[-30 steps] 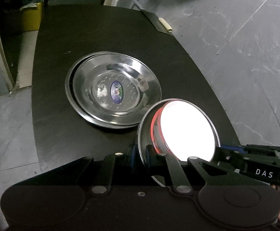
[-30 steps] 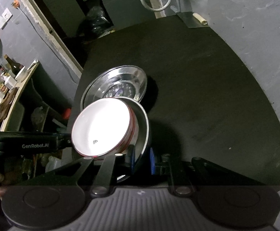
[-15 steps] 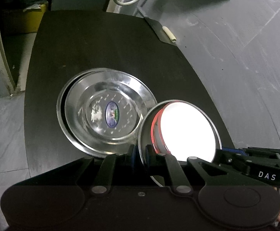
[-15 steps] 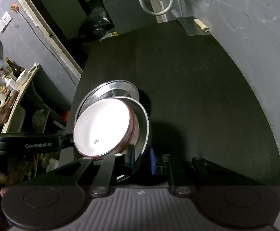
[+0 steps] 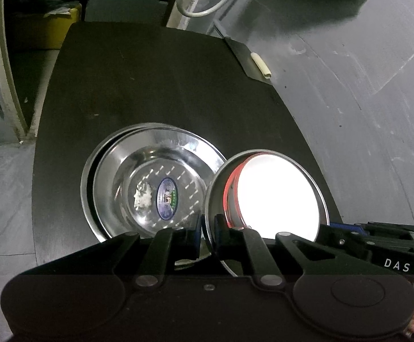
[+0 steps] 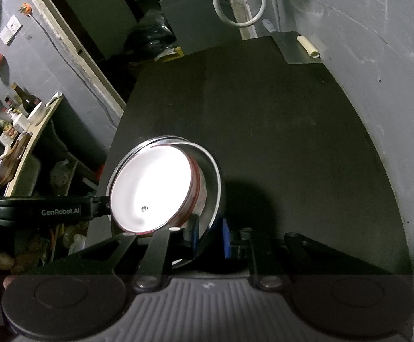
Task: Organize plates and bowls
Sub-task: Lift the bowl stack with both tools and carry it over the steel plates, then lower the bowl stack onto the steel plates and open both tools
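Both grippers hold one steel plate (image 5: 322, 199) by opposite rims; it carries a white bowl with a red rim (image 5: 278, 191). My left gripper (image 5: 207, 232) is shut on its left rim. My right gripper (image 6: 209, 236) is shut on its right rim (image 6: 214, 193), with the bowl (image 6: 152, 188) to its left. A stack of two steel plates (image 5: 150, 182) with a sticker lies on the black table (image 5: 150, 85), just left of and partly under the held plate. In the right wrist view the held plate hides the stack.
A cleaver with a pale handle (image 5: 259, 67) lies at the table's far right corner, also in the right wrist view (image 6: 306, 47). A grey wall (image 5: 363, 85) runs along the table's right side. A shelf with bottles (image 6: 18, 119) stands beyond the left edge.
The held plate with the bowl has moved nearer to the stacked plates and now overlaps their right edge. Both grips are unchanged.
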A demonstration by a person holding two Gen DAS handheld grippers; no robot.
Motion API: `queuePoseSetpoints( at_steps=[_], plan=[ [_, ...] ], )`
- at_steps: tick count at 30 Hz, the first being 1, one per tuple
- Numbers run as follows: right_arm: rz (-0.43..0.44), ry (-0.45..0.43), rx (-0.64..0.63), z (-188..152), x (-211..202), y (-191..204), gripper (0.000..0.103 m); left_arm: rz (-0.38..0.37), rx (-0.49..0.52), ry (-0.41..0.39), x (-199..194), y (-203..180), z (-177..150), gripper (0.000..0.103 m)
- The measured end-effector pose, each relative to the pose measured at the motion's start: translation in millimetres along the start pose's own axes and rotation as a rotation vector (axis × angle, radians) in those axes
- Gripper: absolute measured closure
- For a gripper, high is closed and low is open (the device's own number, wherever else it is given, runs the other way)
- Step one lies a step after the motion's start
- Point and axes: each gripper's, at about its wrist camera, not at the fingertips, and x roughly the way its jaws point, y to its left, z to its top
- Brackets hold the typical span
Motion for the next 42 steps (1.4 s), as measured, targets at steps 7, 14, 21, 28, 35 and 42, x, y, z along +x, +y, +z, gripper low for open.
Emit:
queuePoseSetpoints(
  at_steps=[7,14,21,28,35,42],
  plan=[
    [0.015,0.014,-0.026,9,8,2,0.084,0.028,-0.015,-0.012,2,2,5,0.095],
    [0.043,0.03,-0.063,19,18,6,0.084,0.06,-0.052,-0.024,2,9,7,0.095],
    [0.072,0.047,-0.092,29,28,10,0.084,0.091,-0.088,-0.037,0,17,8,0.095],
    [0.09,0.066,-0.108,34,38,12,0.084,0.114,-0.111,-0.039,3,22,10,0.095],
    [0.106,0.086,-0.117,39,51,15,0.084,0.145,-0.124,-0.025,9,27,14,0.095],
    [0.117,0.103,-0.12,42,60,15,0.084,0.158,-0.132,-0.019,13,32,17,0.095]
  ],
)
